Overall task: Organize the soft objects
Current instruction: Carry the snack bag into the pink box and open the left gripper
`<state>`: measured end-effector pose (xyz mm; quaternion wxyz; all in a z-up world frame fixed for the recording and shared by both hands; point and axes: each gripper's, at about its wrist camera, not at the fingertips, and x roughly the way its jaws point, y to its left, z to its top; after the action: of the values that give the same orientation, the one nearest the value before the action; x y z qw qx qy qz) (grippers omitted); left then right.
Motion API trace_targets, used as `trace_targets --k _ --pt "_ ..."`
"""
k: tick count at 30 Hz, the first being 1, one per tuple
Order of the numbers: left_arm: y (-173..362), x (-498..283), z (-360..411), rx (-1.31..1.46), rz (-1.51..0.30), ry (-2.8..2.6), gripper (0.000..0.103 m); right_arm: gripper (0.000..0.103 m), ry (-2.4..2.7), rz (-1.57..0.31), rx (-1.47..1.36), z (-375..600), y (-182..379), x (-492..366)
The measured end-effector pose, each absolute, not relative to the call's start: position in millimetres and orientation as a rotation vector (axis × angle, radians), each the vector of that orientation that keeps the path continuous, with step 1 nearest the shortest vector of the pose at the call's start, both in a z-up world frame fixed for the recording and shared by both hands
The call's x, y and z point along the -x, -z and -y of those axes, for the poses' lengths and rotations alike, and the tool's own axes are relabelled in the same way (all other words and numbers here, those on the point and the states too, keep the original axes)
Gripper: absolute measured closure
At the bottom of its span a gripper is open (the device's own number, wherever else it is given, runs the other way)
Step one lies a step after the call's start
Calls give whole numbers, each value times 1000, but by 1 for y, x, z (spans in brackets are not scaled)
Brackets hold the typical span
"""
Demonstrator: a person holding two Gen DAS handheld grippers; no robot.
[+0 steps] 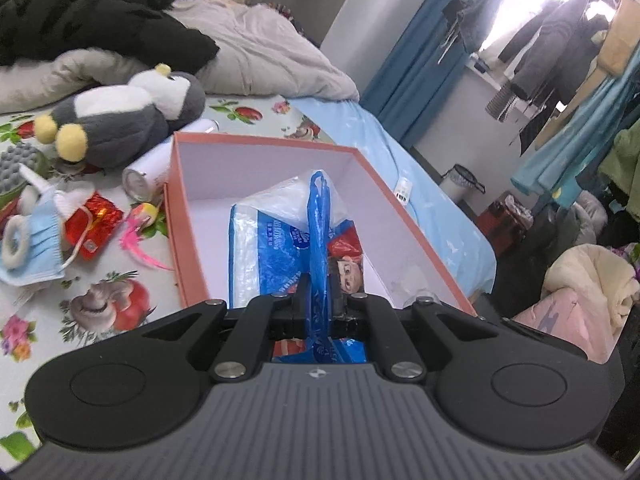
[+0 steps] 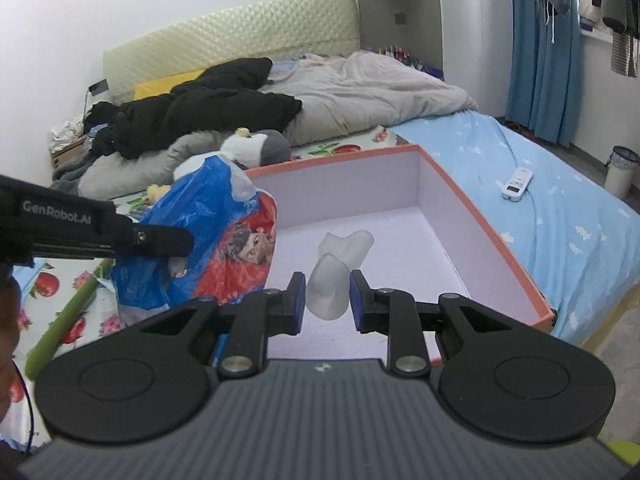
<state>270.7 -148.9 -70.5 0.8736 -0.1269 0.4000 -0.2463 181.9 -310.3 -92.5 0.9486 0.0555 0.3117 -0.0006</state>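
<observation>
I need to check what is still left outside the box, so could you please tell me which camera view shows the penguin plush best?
The left wrist view shows the penguin plush best: its whole grey-and-white body and yellow feet lie in sight on the bed beyond the box. The right wrist view shows only its head, the rest hidden behind the blue bag.
</observation>
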Motion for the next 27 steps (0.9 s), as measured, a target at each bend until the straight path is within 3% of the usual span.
trace_targets --k 15,17,19,21,23,27 --pt "125 -348 186 218 -959 465 95 74 2 -727 -163 349 142 -241" --pt "128 -349 186 214 -965 466 95 72 1 -738 -174 351 146 -244" --pt "129 -349 187 200 -972 479 93 62 -11 -749 -191 353 150 -247" --pt "130 -349 188 189 -979 464 83 61 -13 -757 -190 353 151 -248" --pt "129 -347 188 183 -968 451 80 55 -11 -758 -180 352 151 -247" --pt "122 -338 186 179 -941 453 80 54 -22 -736 -200 351 145 -239"
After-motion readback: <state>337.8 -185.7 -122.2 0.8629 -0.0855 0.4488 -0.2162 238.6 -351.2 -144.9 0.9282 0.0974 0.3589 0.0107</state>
